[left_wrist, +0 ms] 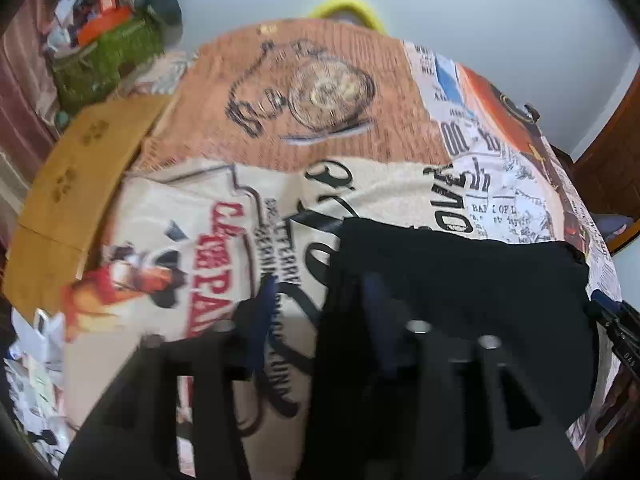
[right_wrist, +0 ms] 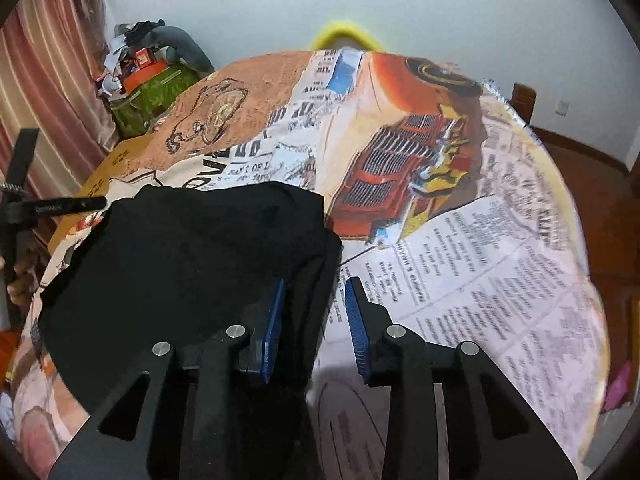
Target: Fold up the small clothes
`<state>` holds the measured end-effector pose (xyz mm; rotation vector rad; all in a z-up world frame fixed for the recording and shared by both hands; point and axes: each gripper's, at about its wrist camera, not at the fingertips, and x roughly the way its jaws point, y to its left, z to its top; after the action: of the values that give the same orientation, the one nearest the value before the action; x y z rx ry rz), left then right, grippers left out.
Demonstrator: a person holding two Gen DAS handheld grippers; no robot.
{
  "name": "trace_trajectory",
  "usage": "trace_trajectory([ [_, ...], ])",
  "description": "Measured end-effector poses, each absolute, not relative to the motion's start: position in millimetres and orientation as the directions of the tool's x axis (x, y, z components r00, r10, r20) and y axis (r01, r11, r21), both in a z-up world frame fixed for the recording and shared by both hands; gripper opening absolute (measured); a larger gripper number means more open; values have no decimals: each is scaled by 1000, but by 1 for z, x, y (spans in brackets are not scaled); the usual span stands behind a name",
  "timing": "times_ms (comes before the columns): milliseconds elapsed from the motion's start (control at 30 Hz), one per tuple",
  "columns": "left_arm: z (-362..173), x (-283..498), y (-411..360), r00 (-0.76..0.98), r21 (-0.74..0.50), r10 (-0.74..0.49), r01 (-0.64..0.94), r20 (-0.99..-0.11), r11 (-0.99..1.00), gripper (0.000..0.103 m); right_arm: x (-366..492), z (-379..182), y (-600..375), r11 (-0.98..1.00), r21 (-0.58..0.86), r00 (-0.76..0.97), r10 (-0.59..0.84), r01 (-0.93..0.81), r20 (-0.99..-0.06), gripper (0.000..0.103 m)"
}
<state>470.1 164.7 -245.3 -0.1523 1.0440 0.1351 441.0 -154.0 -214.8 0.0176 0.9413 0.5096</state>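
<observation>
On the near part of a desk, a small black garment [right_wrist: 188, 260] lies spread over a printed cloth [right_wrist: 460, 240], soft and matte, with a rounded outline and a doubled, folded edge along its right side. Its weave and any seams are lost in the dark fabric.

That folded edge runs between the blue ribbed pads of the right claw [right_wrist: 314, 316]; the pads stand apart and neither clearly presses the fabric, so the claw is open around it.

The left claw [left_wrist: 320, 300] is at the garment's left edge, jaws parted, one finger over the printed cloth and the other against the black fabric. The picture is blurred there, so contact is uncertain.

The cloth is a patchwork of newsprint text, a red car, an orange panel with a pocket-watch drawing, and red lettering.

Beyond its left edge a flat piece of brown cardboard [left_wrist: 76, 184] shows. A green basket [right_wrist: 148, 96] heaped with clutter stands farther back by striped curtains [right_wrist: 44, 72]. A yellow curved object [right_wrist: 346, 36] peeks above the far edge, mostly hidden.
</observation>
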Motion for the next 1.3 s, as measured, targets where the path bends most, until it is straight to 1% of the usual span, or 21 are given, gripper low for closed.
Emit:
trace_trajectory([
  [33, -239, 465, 166, 503, -64, 34, -175, -864, 982, 62, 437, -211, -155, 881, 229, 482, 426, -414, -766, 30],
  [67, -236, 460, 167, 506, -69, 25, -165, -862, 984, 64, 433, -207, -156, 878, 231, 482, 430, -418, -764, 33],
  [133, -230, 448, 165, 502, -77, 0, -131, -865, 988, 73, 425, -201, -156, 875, 233, 481, 437, -425, -760, 50],
  [200, -231, 439, 162, 489, -90, -25, -110, -872, 990, 81, 415, -197, -156, 872, 233, 485, 442, -431, -755, 59],
  [233, -234, 434, 160, 478, -104, -45, -99, -877, 990, 81, 411, -197, -156, 870, 237, 483, 446, -433, -754, 63],
  [300, -244, 428, 157, 442, -129, -79, -84, -893, 988, 81, 403, -200, -155, 866, 251, 469, 454, -433, -757, 67],
  [467, -283, 427, 156, 350, -190, -134, -130, -927, 973, 81, 400, -220, -149, 862, 280, 413, 458, -422, -787, 68],
  [567, -289, 429, 151, 360, -195, -141, -120, -922, 973, 80, 401, -225, -145, 855, 285, 415, 470, -433, -779, 68],
  [633, -289, 436, 146, 359, -209, -161, -99, -919, 973, 75, 407, -224, -140, 850, 287, 413, 477, -443, -776, 70],
  [700, -289, 444, 141, 355, -233, -187, -90, -916, 968, 72, 412, -223, -135, 845, 291, 410, 485, -449, -772, 70],
  [800, -291, 455, 139, 353, -266, -219, -88, -909, 960, 67, 423, -225, -129, 842, 293, 417, 490, -454, -765, 65],
  [833, -292, 457, 140, 357, -282, -234, -90, -904, 955, 64, 423, -227, -128, 842, 295, 419, 492, -451, -763, 59],
  [867, -292, 458, 141, 363, -303, -251, -91, -897, 949, 62, 426, -229, -128, 842, 307, 417, 497, -444, -761, 56],
  [900, -292, 459, 141, 367, -318, -265, -89, -891, 944, 57, 429, -232, -129, 840, 330, 419, 509, -430, -752, 51],
  [933, -292, 459, 142, 371, -328, -275, -87, -887, 941, 49, 430, -233, -129, 841, 341, 425, 515, -421, -745, 47],
  [967, -292, 459, 142, 374, -341, -287, -85, -882, 936, 44, 431, -233, -128, 841, 343, 429, 516, -419, -742, 44],
  [1000, -292, 457, 142, 374, -357, -303, -83, -876, 930, 34, 431, -233, -127, 840, 343, 431, 517, -421, -740, 37],
  [1033, -291, 456, 142, 375, -369, -313, -88, -873, 925, 24, 430, -232, -126, 839, 343, 430, 518, -422, -739, 28],
  [1100, -289, 454, 142, 379, -367, -306, -99, -874, 925, 19, 429, -229, -124, 828, 359, 414, 535, -431, -737, 18],
  [1133, -286, 452, 143, 386, -361, -297, -102, -873, 927, 16, 428, -226, -123, 826, 358, 414, 537, -435, -735, 16],
  [1300, -263, 434, 146, 439, -349, -276, -95, -855, 932, 13, 413, -205, -116, 825, 311, 444, 526, -471, -725, 14],
])
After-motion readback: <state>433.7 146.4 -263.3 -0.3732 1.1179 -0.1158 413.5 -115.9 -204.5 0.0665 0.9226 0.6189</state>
